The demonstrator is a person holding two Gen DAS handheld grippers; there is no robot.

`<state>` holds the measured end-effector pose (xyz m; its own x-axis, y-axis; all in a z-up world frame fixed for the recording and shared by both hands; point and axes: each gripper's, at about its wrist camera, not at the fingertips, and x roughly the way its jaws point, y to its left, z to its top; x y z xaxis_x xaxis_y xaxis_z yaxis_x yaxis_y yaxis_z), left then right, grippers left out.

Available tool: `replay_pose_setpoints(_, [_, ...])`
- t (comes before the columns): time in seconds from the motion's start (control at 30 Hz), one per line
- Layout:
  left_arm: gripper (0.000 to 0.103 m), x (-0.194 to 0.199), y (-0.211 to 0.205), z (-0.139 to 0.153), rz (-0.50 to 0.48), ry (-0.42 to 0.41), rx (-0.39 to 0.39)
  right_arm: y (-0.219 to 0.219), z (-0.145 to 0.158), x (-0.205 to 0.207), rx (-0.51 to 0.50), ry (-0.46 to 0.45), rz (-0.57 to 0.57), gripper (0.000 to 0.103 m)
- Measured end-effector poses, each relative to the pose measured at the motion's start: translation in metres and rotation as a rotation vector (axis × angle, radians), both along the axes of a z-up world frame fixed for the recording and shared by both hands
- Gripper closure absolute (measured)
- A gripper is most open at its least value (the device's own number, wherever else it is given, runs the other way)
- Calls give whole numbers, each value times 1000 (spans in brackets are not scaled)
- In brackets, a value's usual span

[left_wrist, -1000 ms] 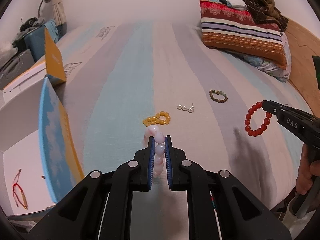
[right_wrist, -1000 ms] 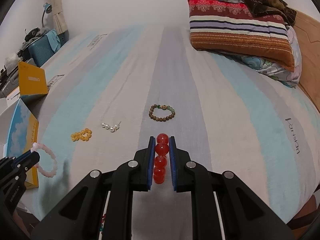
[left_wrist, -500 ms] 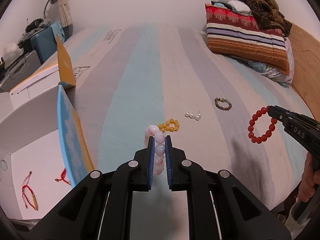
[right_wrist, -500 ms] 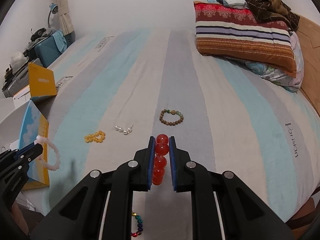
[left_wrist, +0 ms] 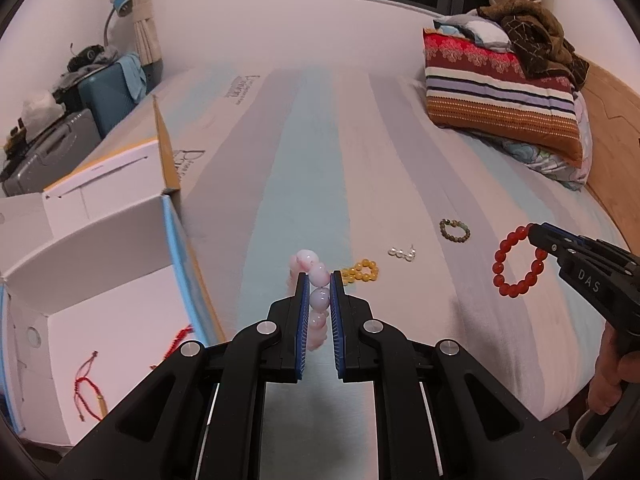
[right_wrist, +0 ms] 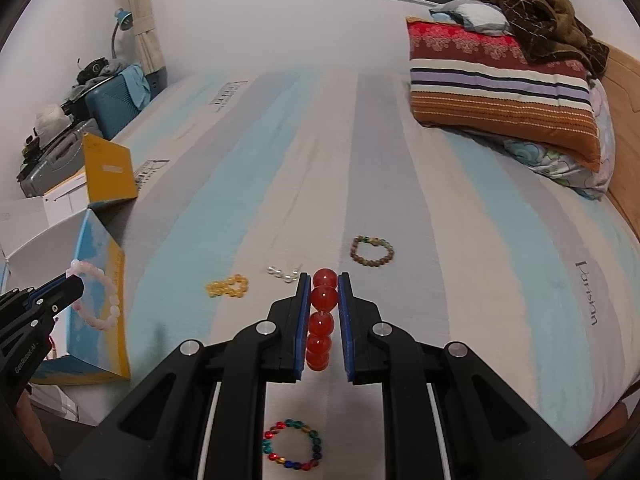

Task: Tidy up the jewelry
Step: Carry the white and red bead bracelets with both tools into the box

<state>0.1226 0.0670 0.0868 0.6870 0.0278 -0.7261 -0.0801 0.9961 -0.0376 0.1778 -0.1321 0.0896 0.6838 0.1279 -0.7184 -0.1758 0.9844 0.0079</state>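
My left gripper (left_wrist: 319, 278) is shut on a pale pink bead bracelet (left_wrist: 316, 300), held above the striped bed next to an open white box (left_wrist: 112, 308); the right wrist view shows that gripper (right_wrist: 76, 286) with the pink bracelet (right_wrist: 104, 304) hanging by the box. My right gripper (right_wrist: 324, 280) is shut on a red bead bracelet (right_wrist: 322, 320), which dangles from that gripper (left_wrist: 534, 232) as a red ring (left_wrist: 518, 264) in the left wrist view. On the bed lie a yellow bracelet (left_wrist: 362, 272), pearl earrings (left_wrist: 402, 253), a brown-green bracelet (left_wrist: 455, 231) and a multicoloured bracelet (right_wrist: 292, 444).
Red cord jewellery (left_wrist: 90, 384) lies inside the white box. A yellow flap (right_wrist: 110, 172) stands behind it. A striped pillow (right_wrist: 500, 92) with a brown blanket sits at the far right. Suitcases (left_wrist: 108, 92) stand left of the bed. A hand (left_wrist: 608, 372) holds the right gripper.
Both grippers have risen with their bracelets still clamped. More of the open box's inside and the multicoloured bracelet near the bed's front edge have come into view.
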Motion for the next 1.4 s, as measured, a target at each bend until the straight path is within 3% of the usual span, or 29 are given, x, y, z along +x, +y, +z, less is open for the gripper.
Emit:
replay_pose_setpoints(0.6, [93, -55, 104, 40, 156, -67, -12, 119, 33, -28, 27, -41, 161, 90])
replay_pose_setpoints(1.1, [93, -111, 202, 26, 325, -20, -3, 236, 47, -65, 48, -57, 354, 90])
replay_pose_setpoints(1.4, [93, -124, 240, 7, 396, 27, -15, 291, 14, -77, 9, -10, 441, 90])
